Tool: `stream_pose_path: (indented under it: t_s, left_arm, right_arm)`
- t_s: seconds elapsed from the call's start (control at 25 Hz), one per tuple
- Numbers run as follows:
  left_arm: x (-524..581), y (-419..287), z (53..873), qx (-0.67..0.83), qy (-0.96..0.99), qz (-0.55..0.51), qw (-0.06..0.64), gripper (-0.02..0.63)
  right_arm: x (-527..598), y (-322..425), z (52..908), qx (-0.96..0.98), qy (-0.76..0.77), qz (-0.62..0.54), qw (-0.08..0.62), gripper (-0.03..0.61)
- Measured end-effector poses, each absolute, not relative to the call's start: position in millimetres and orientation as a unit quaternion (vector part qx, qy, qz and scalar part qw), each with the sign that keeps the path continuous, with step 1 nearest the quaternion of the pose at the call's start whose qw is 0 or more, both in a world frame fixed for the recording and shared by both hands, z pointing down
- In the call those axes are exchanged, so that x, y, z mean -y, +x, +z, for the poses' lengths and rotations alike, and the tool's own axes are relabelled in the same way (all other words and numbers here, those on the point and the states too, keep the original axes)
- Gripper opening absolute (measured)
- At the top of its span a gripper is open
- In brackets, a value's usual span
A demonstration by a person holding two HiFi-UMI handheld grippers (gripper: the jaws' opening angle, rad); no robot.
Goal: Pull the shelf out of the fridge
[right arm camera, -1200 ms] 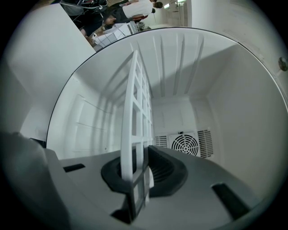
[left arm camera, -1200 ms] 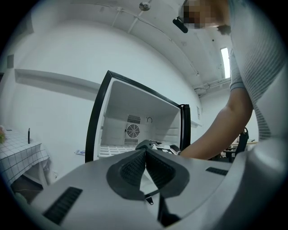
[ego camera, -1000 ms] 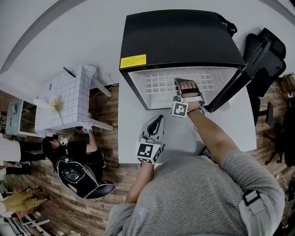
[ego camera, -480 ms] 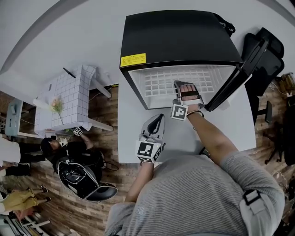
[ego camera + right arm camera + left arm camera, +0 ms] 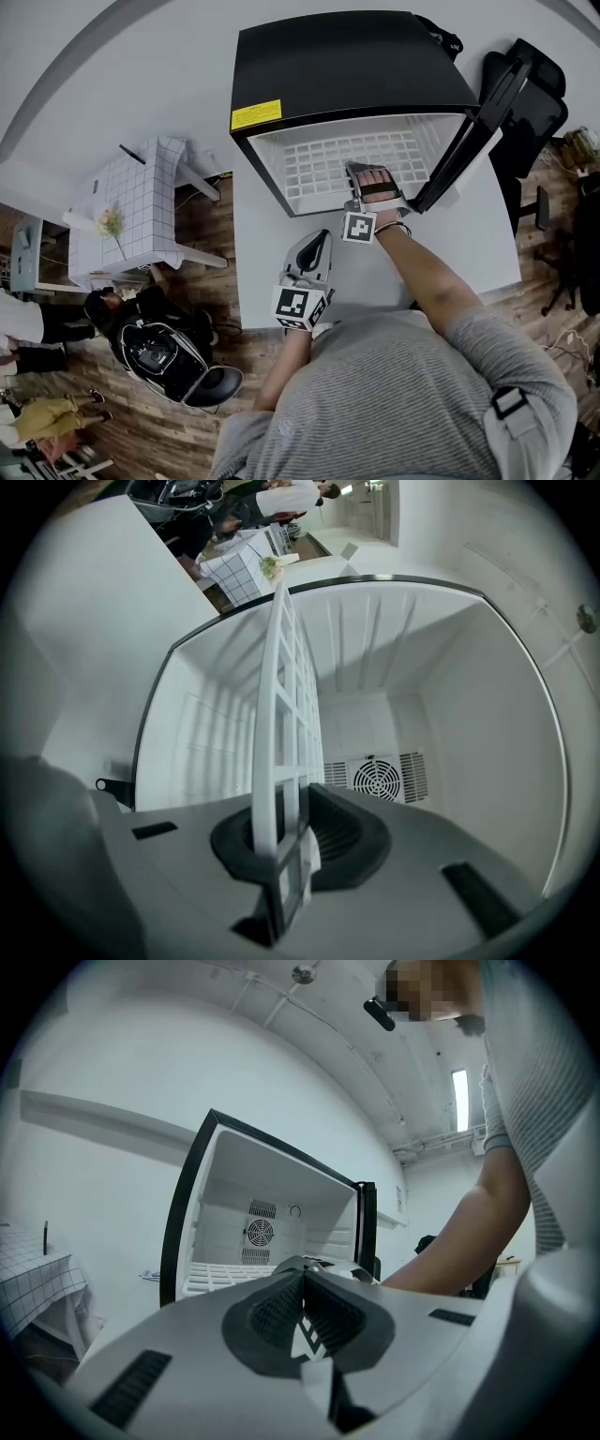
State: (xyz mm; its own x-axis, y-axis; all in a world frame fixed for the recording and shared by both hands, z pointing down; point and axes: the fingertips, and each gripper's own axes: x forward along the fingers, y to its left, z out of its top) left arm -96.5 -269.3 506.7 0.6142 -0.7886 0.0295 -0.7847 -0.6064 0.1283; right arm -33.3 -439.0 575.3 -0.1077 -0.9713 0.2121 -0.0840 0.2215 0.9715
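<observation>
A black mini fridge (image 5: 347, 66) stands open on a white table (image 5: 267, 272), its door (image 5: 469, 141) swung to the right. A white grid shelf (image 5: 328, 164) lies in the white cavity. My right gripper (image 5: 361, 172) reaches into the opening and is shut on the shelf's front edge. In the right gripper view the shelf (image 5: 281, 724) runs edge-on between the pads of my right gripper (image 5: 286, 841). My left gripper (image 5: 314, 251) hovers over the table in front of the fridge. Its jaws are shut on nothing, with the left gripper (image 5: 302, 1277) aimed at the fridge (image 5: 262, 1232).
A black office chair (image 5: 525, 94) stands right of the fridge door. A small table with a checked cloth (image 5: 141, 202) is at the left. On the wooden floor at lower left are a person and a black bag (image 5: 159, 352).
My right gripper has drawn back slightly toward the person with the shelf edge in it. The left gripper has stayed where it was. The head view has shifted a little.
</observation>
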Motion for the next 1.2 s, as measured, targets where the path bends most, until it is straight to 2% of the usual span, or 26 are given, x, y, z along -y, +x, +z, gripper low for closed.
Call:
stream_pose_path:
  t_s: [1.2]
  left_arm:
    - [233.5, -100.4, 498.0, 0.439, 0.896, -0.017, 0.062, 0.012]
  right_arm:
    - [393.5, -32.3, 574.0, 0.596, 0.443, -0.438, 0.507, 0.035]
